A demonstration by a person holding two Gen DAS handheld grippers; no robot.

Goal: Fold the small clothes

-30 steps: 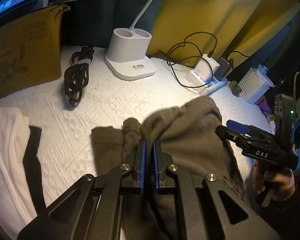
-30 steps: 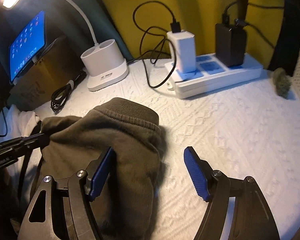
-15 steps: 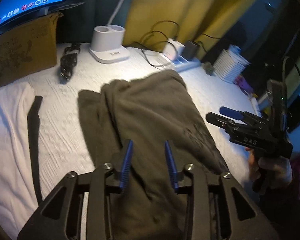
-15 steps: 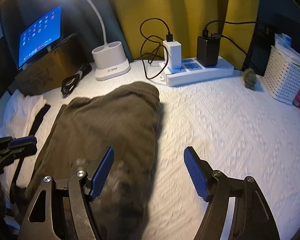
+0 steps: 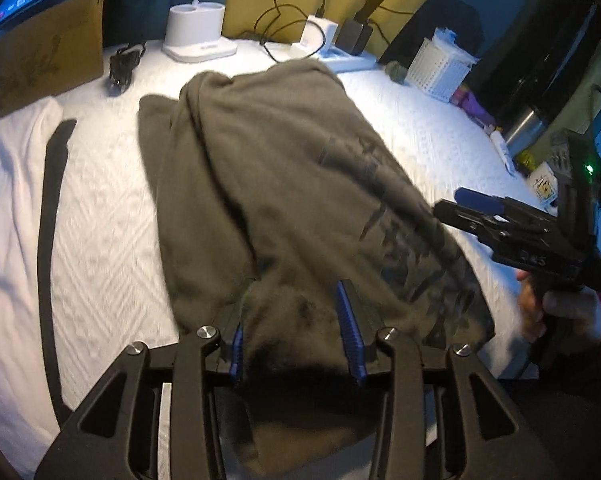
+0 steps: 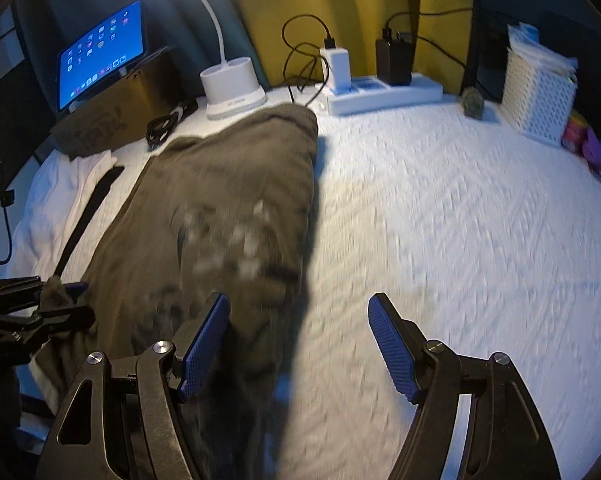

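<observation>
A white textured cover [image 6: 440, 220] spreads over the surface that carries everything. An olive garment [image 5: 268, 184] lies lengthwise on it, with a white cloth [image 5: 8, 168] and a black strap [image 5: 48, 208] beside it at one side. Along the far edge stand a lamp base [image 6: 232, 88], a power strip [image 6: 384, 94], a coiled cable [image 6: 166, 122], a cardboard box [image 6: 112, 120] and a white basket [image 6: 540, 96].

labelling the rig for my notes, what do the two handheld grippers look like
Both are black, angular linkage frames with silver pivot bolts and ribbed blue pads on the jaws: the left gripper and the right gripper. The right's body carries small white lettering, a green light and a dark cable.
</observation>
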